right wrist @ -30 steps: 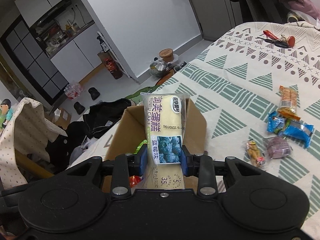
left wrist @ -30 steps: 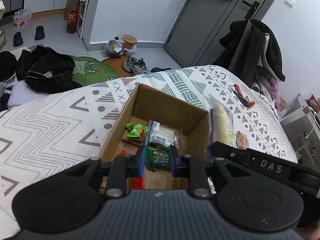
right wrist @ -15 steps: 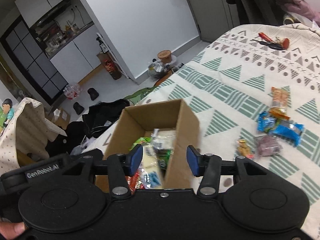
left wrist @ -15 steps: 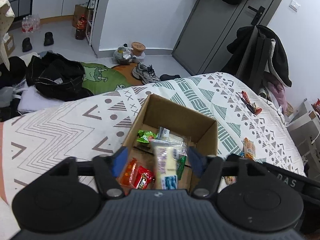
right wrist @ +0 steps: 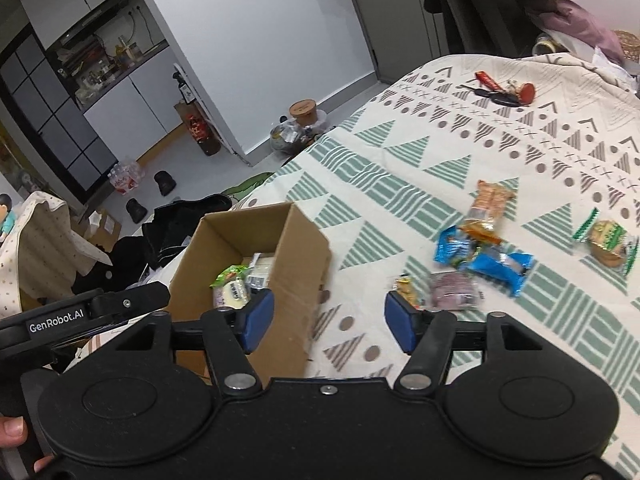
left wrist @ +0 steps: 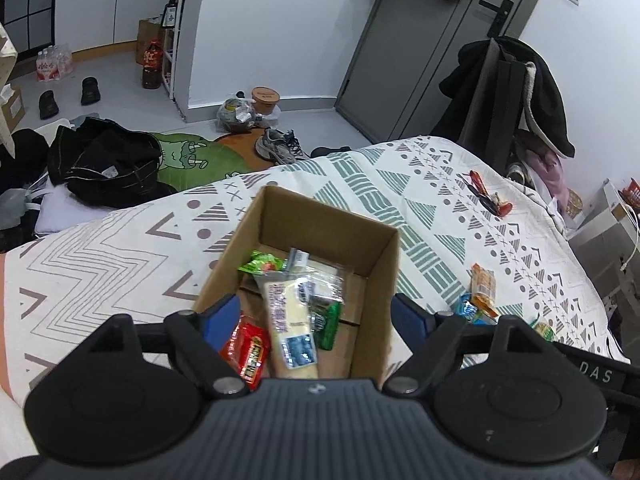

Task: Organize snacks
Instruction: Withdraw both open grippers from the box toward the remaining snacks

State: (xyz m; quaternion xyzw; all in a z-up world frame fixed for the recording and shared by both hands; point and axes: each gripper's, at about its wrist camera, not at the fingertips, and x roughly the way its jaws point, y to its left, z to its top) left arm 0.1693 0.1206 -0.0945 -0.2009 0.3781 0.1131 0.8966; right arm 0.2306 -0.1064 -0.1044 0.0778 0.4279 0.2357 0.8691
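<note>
A brown cardboard box [left wrist: 384, 292] [right wrist: 296, 276] stands open on the patterned bedspread. Inside lie a long cream cake pack [left wrist: 290, 324], a red packet [left wrist: 246, 350], green packets [left wrist: 262, 262] and a clear wrapper [left wrist: 320, 280]. My left gripper [left wrist: 314, 320] is open and empty above the box's near edge. My right gripper [right wrist: 328, 316] is open and empty over the box's right wall. Loose snacks lie on the bed to the right: an orange pack [right wrist: 490, 204], blue packs [right wrist: 486, 256], a purple one [right wrist: 454, 290], a small yellow one [right wrist: 406, 286] and a green-edged cookie [right wrist: 606, 242].
Keys with a red strap [right wrist: 500, 90] lie far back on the bed. Dark clothes [left wrist: 108, 160], shoes [left wrist: 280, 146] and a green mat are on the floor beyond the bed's edge. A coat hangs on a rack [left wrist: 516, 92] at the right.
My right gripper opened and dropped the cream cake pack into the box, then drew back to the right. My left gripper opened wide and pulled back from the box.
</note>
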